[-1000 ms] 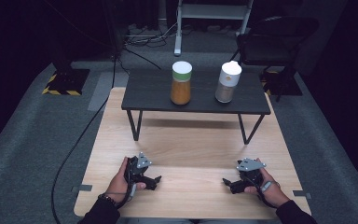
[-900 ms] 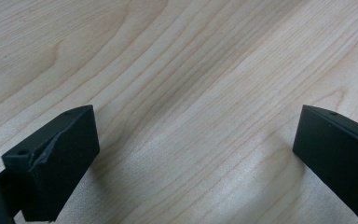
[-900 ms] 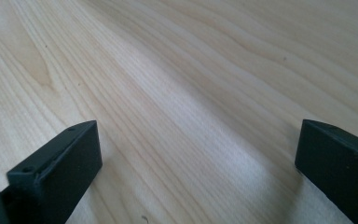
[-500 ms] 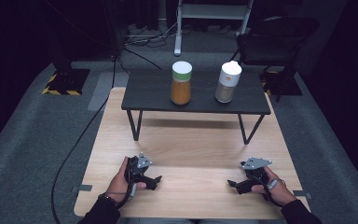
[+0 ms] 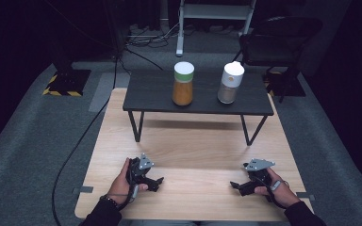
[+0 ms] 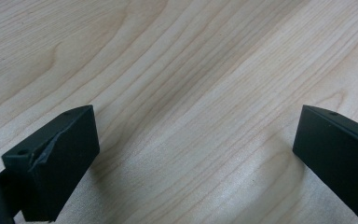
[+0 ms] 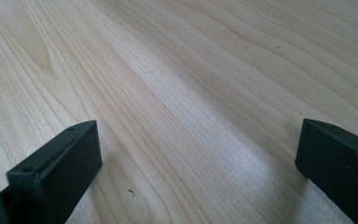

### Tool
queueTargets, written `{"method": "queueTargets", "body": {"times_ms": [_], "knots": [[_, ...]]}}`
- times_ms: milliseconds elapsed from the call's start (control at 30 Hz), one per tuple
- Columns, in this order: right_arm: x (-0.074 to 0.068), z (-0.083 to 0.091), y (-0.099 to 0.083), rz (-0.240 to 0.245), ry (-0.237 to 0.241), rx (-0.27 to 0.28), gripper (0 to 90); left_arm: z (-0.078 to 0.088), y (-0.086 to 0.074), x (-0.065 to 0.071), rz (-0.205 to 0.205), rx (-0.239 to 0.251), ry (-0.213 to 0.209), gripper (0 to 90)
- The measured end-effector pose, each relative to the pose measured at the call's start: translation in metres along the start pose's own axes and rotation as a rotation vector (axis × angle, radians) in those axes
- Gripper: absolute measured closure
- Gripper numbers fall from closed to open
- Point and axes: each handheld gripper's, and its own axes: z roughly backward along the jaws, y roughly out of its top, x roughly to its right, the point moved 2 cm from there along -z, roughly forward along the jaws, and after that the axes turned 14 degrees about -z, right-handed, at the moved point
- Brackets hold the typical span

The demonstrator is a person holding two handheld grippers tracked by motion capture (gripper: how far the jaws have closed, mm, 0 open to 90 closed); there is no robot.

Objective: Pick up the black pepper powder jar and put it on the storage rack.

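Observation:
My left gripper [image 5: 156, 182] rests low on the light wooden tabletop [image 5: 193, 141] at the near left, held in a hand. Its jaws stand wide apart in the left gripper view [image 6: 196, 154] with only bare wood between them. My right gripper [image 5: 235, 186] lies at the near right, also open and empty; the right gripper view [image 7: 198, 158] looks close down on the wood grain. On a small black table [image 5: 155, 94] farther back stand an orange jar with a white lid [image 5: 183, 84] and a white and tan bottle [image 5: 230, 82].
The small black table stands on thin legs over the far half of the wooden tabletop. Grey carpet [image 5: 33, 136] surrounds the tabletop, with a black cable [image 5: 80, 141] running along the left. A dark chair [image 5: 278, 42] and a stand base [image 5: 66, 82] sit beyond.
The right hand and gripper have shifted slightly toward me and to the right. The left gripper has stayed put.

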Motion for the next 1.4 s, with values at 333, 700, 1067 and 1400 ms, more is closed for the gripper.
{"method": "queueTargets", "body": {"times_ms": [333, 700, 1067, 1400], "knots": [[0.0009, -0.0002, 0.0005, 0.001, 0.004, -0.002, 0.0, 0.0, 0.0, -0.0001, -0.001, 0.0, 0.0, 0.4], [0.0015, -0.0004, 0.0006, 0.005, 0.006, -0.001, 0.0, 0.0, 0.0, -0.0001, -0.001, 0.0, 0.0, 0.4], [0.0018, -0.0004, 0.0008, 0.006, 0.008, -0.002, 0.0, -0.0001, -0.0001, -0.0001, 0.0, 0.001, -0.001, 0.4], [0.0022, -0.0005, 0.0011, 0.008, 0.009, -0.003, 0.0, 0.0, 0.0, -0.0001, 0.0, 0.0, 0.0, 0.4]]}}
